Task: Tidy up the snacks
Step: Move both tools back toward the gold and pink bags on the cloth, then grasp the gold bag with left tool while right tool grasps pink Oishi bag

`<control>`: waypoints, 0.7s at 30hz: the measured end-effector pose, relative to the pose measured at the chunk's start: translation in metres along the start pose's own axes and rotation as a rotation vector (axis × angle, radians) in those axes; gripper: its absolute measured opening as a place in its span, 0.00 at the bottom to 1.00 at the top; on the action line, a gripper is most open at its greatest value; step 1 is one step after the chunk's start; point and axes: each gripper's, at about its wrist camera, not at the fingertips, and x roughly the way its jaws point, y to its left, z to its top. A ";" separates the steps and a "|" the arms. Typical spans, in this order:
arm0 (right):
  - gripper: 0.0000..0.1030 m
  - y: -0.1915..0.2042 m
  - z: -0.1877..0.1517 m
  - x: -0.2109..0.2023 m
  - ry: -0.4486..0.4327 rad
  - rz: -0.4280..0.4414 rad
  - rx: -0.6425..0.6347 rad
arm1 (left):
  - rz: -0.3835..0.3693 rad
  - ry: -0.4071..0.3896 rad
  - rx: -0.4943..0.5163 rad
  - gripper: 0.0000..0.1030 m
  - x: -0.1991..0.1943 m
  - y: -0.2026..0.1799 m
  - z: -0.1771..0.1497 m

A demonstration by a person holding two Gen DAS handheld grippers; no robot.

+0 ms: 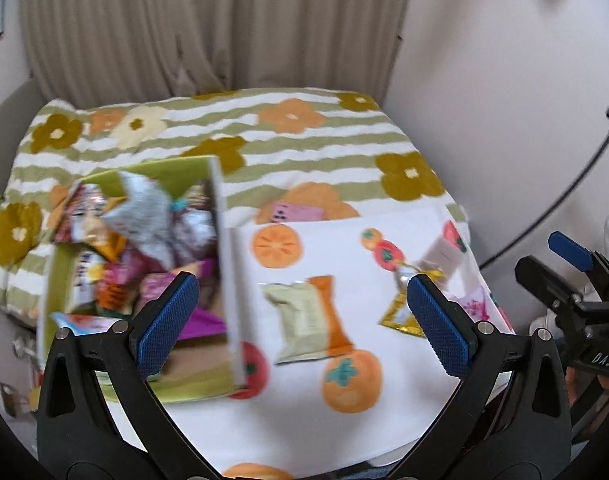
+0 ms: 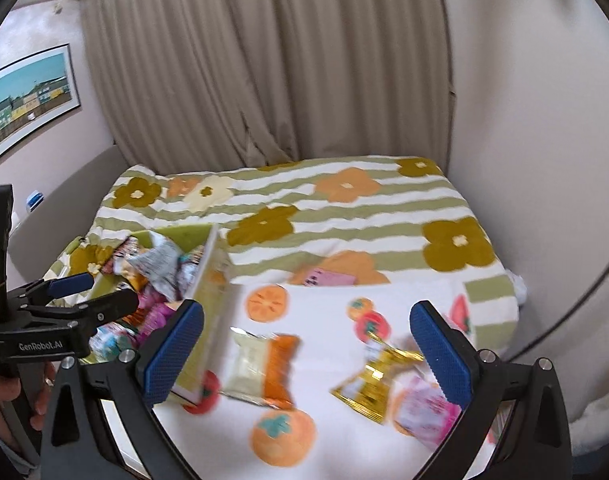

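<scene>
Green box (image 1: 220, 216) at nine o'clock on the bed (image 1: 344, 128) brims with snack packets (image 1: 144, 216); cream-orange packet (image 1: 308, 316) lies loose at centre; both grippers' fingers (image 1: 166, 312) spread, empty

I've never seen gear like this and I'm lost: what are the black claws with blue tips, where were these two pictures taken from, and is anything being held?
They are handheld grippers, one per hand, each with a camera looking along its fingers. One picture comes from the left gripper, the other from the right gripper. Both are open and empty. On the bed's fruit-print cloth stands a green box full of snacks. Loose beside it lie a cream-and-orange packet, a gold packet and pink packets.
</scene>
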 end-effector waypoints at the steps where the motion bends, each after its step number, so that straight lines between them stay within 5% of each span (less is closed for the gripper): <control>1: 1.00 -0.011 -0.005 0.000 0.005 -0.013 0.004 | -0.013 0.012 0.015 1.00 0.009 -0.014 -0.002; 16: 1.00 -0.105 -0.081 0.035 0.154 -0.136 0.130 | -0.244 0.250 0.212 1.00 0.164 -0.133 -0.029; 21: 1.00 -0.114 -0.102 0.056 0.195 -0.168 0.162 | -0.264 0.339 0.258 0.86 0.212 -0.144 -0.039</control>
